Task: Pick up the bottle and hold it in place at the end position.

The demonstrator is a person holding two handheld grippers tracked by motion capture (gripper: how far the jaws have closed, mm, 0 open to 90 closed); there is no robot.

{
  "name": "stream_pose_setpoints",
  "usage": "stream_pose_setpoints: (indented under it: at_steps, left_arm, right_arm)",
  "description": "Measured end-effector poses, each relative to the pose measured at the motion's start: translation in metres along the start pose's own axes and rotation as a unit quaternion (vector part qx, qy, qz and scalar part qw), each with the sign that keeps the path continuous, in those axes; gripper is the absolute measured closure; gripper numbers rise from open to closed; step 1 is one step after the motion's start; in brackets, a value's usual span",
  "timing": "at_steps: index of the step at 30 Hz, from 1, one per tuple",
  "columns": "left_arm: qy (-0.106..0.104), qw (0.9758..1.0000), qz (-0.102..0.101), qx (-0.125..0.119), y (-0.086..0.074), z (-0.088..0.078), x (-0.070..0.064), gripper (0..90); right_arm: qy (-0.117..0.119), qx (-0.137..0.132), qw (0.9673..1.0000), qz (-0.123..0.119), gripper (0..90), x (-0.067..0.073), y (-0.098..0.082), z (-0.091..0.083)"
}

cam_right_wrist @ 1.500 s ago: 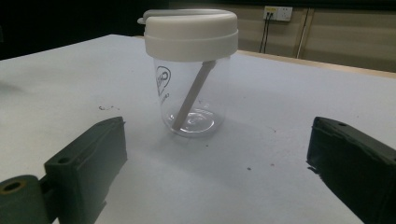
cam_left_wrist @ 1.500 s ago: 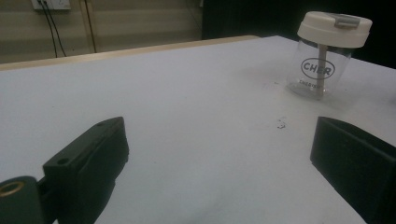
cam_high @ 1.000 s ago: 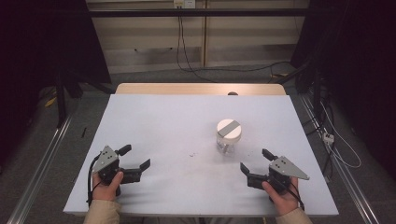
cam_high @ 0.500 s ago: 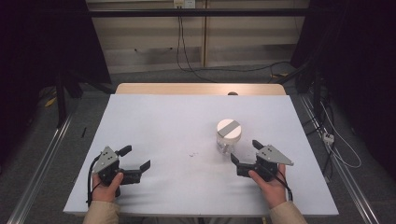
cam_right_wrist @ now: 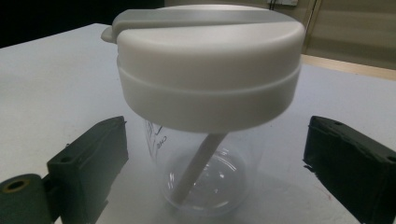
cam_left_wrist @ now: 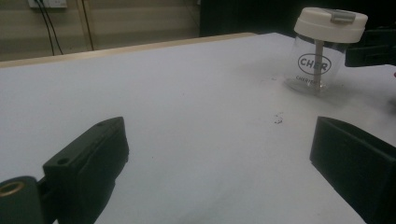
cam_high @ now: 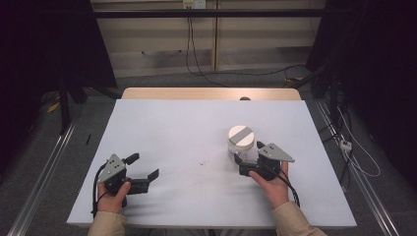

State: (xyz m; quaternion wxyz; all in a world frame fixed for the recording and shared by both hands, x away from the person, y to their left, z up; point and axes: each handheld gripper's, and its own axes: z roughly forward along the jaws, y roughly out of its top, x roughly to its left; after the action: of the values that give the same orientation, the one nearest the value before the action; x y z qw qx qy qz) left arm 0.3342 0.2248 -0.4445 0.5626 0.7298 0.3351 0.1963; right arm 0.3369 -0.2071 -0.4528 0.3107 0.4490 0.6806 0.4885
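On the white tabletop [cam_high: 162, 128], right of centre and towards the person's side, the scene reads as follows.

Jar: a clear jar [cam_high: 241, 147] stands upright, with dark lettering on its wall in the left gripper view [cam_left_wrist: 315, 65].

Lid: a white lid [cam_high: 241, 135] with a grey bar across the top sits on the jar; a pale stick [cam_right_wrist: 198, 165] leans inside the glass.

Right tongs: the right tongs [cam_high: 244, 160] sit just beside the jar on its near side, held in the person's right hand [cam_high: 270, 184]. In the right gripper view the jar [cam_right_wrist: 205, 116] stands between the two black jaws with a gap on each side, so they are spread and pinch nothing. The jaws have just been closing a little.

Left tongs: the left tongs [cam_high: 143, 170], in the left hand [cam_high: 114, 199], rest well apart from the jar near the front left of the tabletop, jaws spread wide over bare surface.

In the way: between the left tongs and the jar lies bare surface with a small dark smudge [cam_high: 202, 162].

Around: a wooden edge [cam_high: 211, 93] runs along the far side of the tabletop; beyond it, cables [cam_high: 196, 59] hang down a pale wall to a grey floor. A white plug [cam_high: 345, 145] lies on the floor to the right.
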Motion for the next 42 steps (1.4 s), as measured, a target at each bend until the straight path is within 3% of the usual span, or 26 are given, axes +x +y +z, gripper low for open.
stream_pose_setpoints:
  at_steps: [8, 19, 24, 35, 42]
  left_arm:
    - [-0.001, 1.0000, -0.003, 0.002, -0.001, 0.001, 0.000, 4.0]
    - [-0.003, 1.0000, -0.003, 0.002, -0.002, 0.002, 0.001, 4.0]
    - [-0.004, 1.0000, 0.000, 0.003, -0.002, 0.002, 0.001, 4.0]
    - [-0.006, 1.0000, 0.000, 0.004, -0.001, 0.003, 0.001, 4.0]
    - [-0.007, 1.0000, -0.001, 0.003, -0.001, 0.003, 0.001, 4.0]
  right_arm:
    - [0.006, 0.004, 0.9998, 0.020, 9.3, 0.003, 0.005, 0.017]
    - [-0.001, 0.015, 0.9997, 0.021, 15.1, 0.005, 0.007, 0.030]
    - [0.007, 0.017, 0.9995, 0.027, 16.8, 0.002, 0.006, 0.034]
    - [0.013, 0.009, 0.9998, 0.011, 18.4, 0.002, 0.008, 0.034]
    - [0.027, -0.007, 0.9996, 0.000, 18.4, 0.005, 0.021, 0.038]
